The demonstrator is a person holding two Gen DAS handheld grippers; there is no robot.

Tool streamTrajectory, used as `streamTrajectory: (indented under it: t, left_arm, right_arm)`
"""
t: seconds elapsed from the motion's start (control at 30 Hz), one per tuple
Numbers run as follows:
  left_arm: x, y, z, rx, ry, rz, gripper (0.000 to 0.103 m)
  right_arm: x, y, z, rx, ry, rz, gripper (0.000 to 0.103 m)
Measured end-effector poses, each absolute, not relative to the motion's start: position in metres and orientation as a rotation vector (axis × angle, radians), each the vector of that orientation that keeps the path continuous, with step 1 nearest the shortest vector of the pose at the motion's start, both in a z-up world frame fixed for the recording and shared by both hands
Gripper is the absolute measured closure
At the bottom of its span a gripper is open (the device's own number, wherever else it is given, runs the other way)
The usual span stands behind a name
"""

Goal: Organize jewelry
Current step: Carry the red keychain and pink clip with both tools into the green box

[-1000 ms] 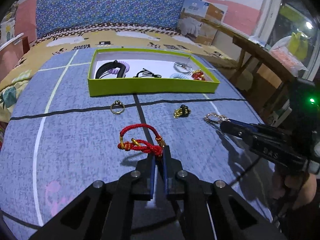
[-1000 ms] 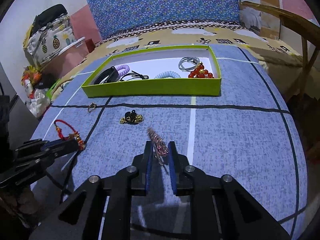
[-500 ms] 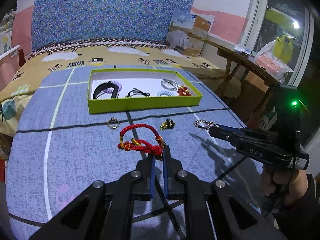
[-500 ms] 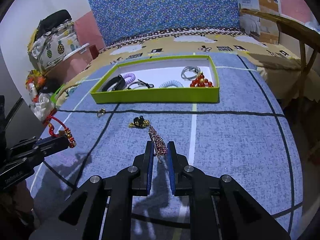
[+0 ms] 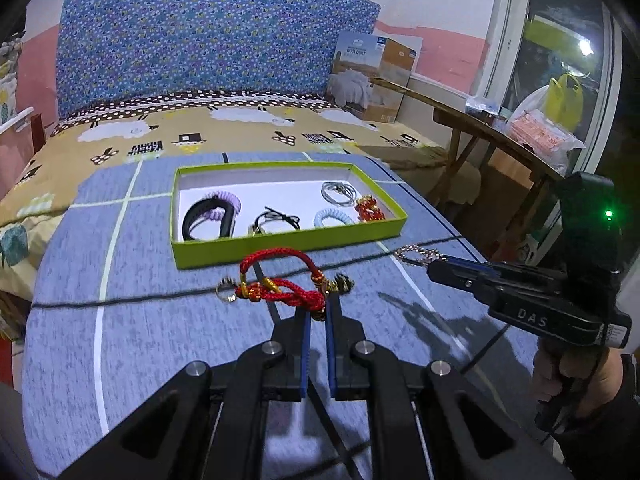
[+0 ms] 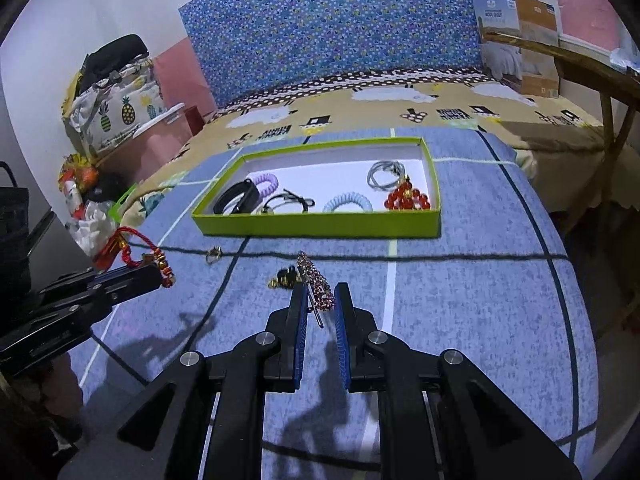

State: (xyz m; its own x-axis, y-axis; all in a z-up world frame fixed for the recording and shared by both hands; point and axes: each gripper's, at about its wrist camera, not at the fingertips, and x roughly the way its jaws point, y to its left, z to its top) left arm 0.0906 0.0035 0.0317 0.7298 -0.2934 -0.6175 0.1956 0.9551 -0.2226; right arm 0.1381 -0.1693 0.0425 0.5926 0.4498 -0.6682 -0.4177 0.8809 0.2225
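Red cord bracelet (image 5: 280,288) pinched in left tongs (image 5: 318,314) | beaded clip (image 6: 316,282) pinched in right tongs (image 6: 320,300) | both angled downward

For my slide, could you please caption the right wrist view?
Right hand-held gripper holds a rhinestone hair clip before the green tray.

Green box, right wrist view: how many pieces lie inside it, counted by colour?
Black band, black cord: 2
Purple coil: 1
Light blue coil: 1
Grey loops: 1
Red beads: 1
Total: 6
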Motion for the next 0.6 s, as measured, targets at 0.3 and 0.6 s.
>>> streamTrajectory:
  t: [0.3,0.6]
  left_arm:
    - [0.139,0.01,0.037,-0.107,0.695,-0.258,0.096]
    - [0.199,0.014,0.035,-0.064,0.697,-0.23,0.096]
  right_arm:
    - [0.172,-0.156,0.055,0.032,0.763,0.525,0.089]
    - [0.224,-0.142,0.056,0.008,0.757,0.519,0.089]
